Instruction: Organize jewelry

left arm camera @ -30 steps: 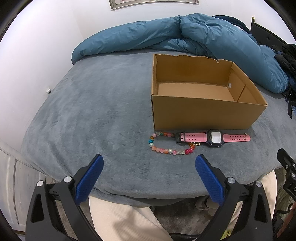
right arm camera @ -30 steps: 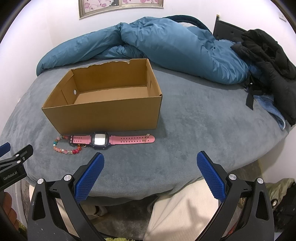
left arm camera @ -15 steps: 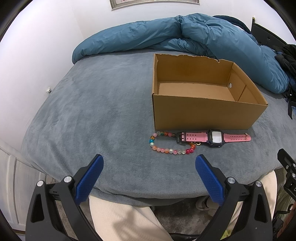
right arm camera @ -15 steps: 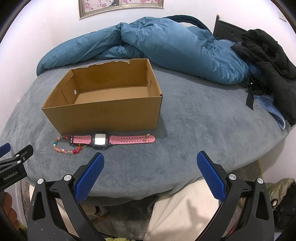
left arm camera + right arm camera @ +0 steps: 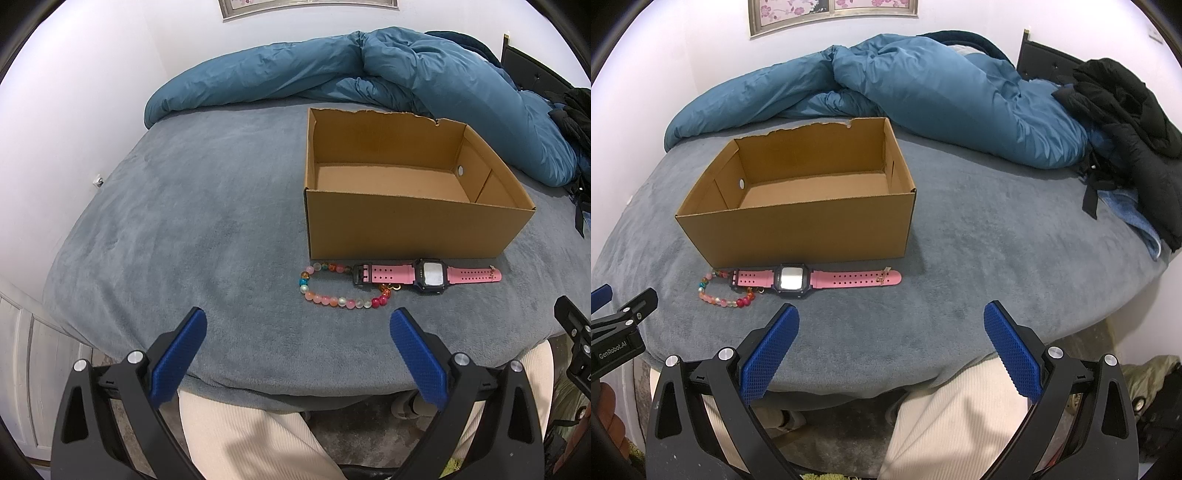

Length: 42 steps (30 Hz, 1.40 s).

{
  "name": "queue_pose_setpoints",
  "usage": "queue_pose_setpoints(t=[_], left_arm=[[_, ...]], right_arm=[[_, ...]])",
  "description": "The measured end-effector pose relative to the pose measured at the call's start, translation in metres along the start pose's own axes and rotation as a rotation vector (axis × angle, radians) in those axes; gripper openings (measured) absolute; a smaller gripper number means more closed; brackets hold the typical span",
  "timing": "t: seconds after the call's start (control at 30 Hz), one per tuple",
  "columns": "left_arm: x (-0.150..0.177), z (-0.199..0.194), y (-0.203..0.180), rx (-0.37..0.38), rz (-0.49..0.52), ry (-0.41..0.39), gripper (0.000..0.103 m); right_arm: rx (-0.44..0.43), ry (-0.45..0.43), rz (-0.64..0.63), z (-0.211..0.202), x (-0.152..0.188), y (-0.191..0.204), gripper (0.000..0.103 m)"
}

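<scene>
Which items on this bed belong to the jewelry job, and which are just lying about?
Job items:
beaded bracelet
pink watch
cardboard box, open

Lying about:
blue duvet
black jacket
framed picture on the wall

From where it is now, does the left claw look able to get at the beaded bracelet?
Probably yes. The left claw is open and empty, with bare blanket between it and the beaded bracelet. One catch: the pink watch strap overlaps the bracelet's far end.
</scene>
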<state>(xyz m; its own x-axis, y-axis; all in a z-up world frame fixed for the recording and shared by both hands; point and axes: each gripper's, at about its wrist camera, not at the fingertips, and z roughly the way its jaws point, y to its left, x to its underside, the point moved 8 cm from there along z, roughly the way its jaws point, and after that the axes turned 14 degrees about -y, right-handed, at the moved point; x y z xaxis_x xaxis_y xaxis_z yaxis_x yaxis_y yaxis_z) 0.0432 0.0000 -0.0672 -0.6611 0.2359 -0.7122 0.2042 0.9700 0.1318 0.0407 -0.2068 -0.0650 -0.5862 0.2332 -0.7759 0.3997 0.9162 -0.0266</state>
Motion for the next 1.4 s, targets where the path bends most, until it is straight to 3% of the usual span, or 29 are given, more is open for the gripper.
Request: queue_pose_setpoints(t=[0.93, 1.03, 1.4], left_arm=[[0.0, 0.0, 0.0, 0.0, 0.001, -0.001, 0.097], [-0.001, -0.001, 0.014, 0.006, 0.002, -0.002, 0.097], [0.013, 0.022, -0.002, 0.1, -0.005, 0.015, 0.097]], right_arm=[[-0.004, 0.003, 0.003, 0.006, 0.001, 0.003, 0.096], [-0.003, 0.004, 0.004, 0.008, 0.002, 0.003, 0.096], [-0.014, 0.029, 0.042, 0.027, 0.02, -0.007, 0.096]])
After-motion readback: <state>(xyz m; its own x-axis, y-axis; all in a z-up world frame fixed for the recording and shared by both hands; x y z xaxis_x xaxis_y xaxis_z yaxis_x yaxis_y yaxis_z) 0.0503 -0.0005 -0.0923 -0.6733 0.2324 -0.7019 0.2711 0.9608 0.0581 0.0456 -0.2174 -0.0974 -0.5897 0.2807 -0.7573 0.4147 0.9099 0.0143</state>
